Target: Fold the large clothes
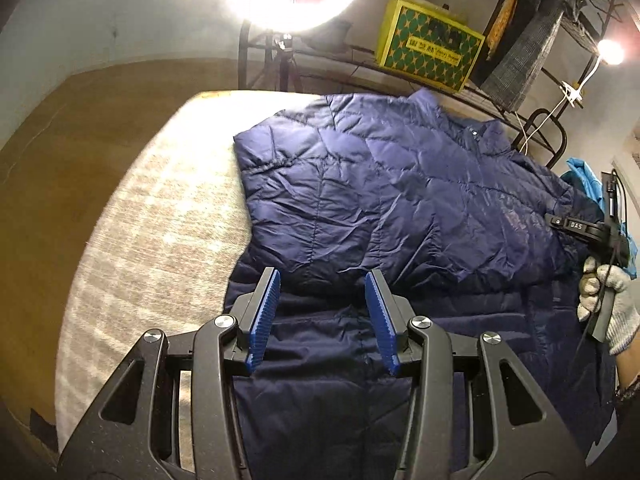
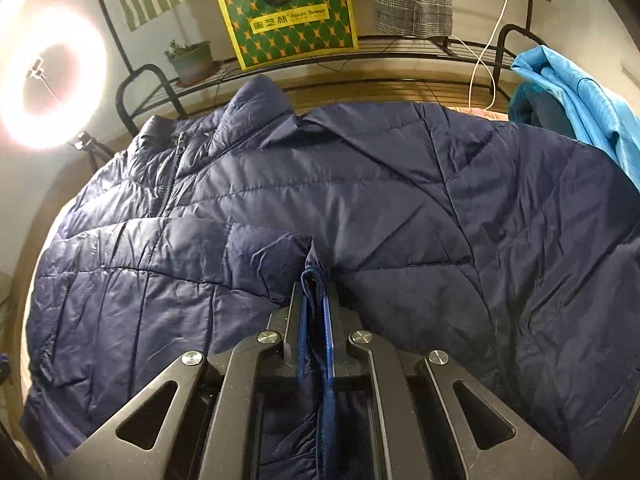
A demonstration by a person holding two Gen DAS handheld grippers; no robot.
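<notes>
Clamping a fold of dark fabric, the right gripper (image 2: 316, 292) has its two fingers pressed nearly together on the edge of the navy quilted jacket (image 2: 320, 200), and a thin blue drawcord (image 2: 306, 280) loops out just above the tips (the cord runs down between the fingers too). Around that pinch the jacket spreads across the whole right wrist view, its zip (image 2: 170, 176) and collar lying toward the far left and a sleeve-like flap folded over the near left part.

The left gripper (image 1: 322, 276) hangs with its blue ribbed pads (image 1: 264, 320) standing well apart, about half spread, with nothing between them; beneath the gap lies the darker, smoother lower part of the jacket (image 1: 360, 184). From this side the garment lies on a pale woven table cover (image 1: 160, 220), its quilted upper half folded and puffed toward the far right. At the right edge a gloved hand (image 1: 612, 308) grips the handle of the other tool.

Beyond the table stand a black wire rack (image 2: 400, 50) with a green and yellow patterned box (image 2: 288, 16), a small potted plant (image 2: 190, 60), a bright ring light (image 2: 52, 80) and a light blue garment (image 2: 576, 92) draped at the far right.
</notes>
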